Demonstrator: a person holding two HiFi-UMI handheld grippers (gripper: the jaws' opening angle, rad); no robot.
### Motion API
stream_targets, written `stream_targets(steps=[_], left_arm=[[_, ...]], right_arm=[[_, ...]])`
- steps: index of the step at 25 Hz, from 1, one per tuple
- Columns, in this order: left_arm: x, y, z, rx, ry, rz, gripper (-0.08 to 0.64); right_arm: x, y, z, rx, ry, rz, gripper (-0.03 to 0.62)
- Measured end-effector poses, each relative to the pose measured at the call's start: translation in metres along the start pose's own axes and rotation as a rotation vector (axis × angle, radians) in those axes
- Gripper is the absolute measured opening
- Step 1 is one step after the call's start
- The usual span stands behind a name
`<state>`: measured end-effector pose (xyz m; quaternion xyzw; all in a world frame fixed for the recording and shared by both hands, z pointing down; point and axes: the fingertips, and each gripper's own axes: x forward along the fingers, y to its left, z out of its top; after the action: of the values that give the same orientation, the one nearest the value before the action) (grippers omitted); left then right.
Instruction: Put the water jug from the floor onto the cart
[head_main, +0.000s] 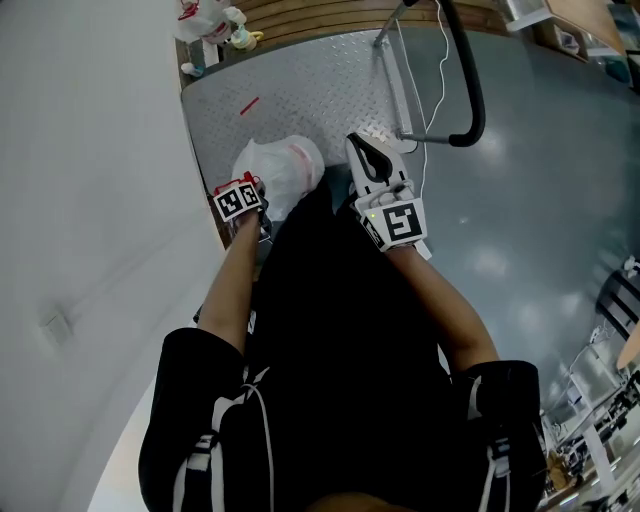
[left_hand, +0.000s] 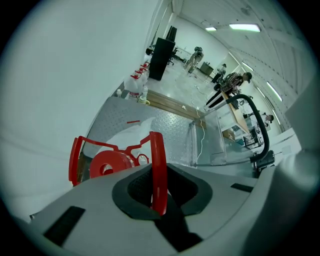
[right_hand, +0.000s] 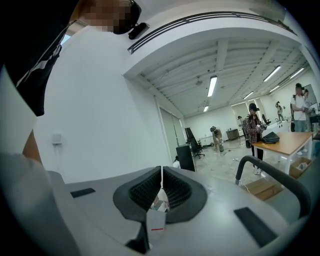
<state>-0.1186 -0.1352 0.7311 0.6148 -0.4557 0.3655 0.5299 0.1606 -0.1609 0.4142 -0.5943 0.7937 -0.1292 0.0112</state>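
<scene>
Cart deck lies under the jug at its near edge, and with only the left hand-held gripper clamped on the thin red handle, while the right hand-held gripper is closed and empty, the jug could swing, slip or topple off.

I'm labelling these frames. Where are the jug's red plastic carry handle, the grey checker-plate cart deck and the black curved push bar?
red plastic carry handle (left_hand: 159, 165): left gripper view, the near upright strap.
grey checker-plate cart deck (head_main: 300, 90): head view, bare plate.
black curved push bar (head_main: 480, 105): head view, its bend.
</scene>
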Motion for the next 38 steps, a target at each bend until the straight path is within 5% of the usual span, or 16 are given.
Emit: stream_targets(steps=[11,24,38], left_arm=[[0.018,-0.010,0.061,0.020,0.028,-0.050,0.060],[0.031,-0.036,0.145,0.131,0.026,-0.086,0.060],[0.061,-0.074,0.157,0.168,0.068,-0.222,0.058]], right_arm=[[0.040,0.005,0.000,-0.044,0.034,-0.056,0.020],[0.093,0.004,0.011,-0.071,0.035,-0.097,0.020],[0.084,-0.029,0.012,-0.083,0.059,-0.203,0.020]])
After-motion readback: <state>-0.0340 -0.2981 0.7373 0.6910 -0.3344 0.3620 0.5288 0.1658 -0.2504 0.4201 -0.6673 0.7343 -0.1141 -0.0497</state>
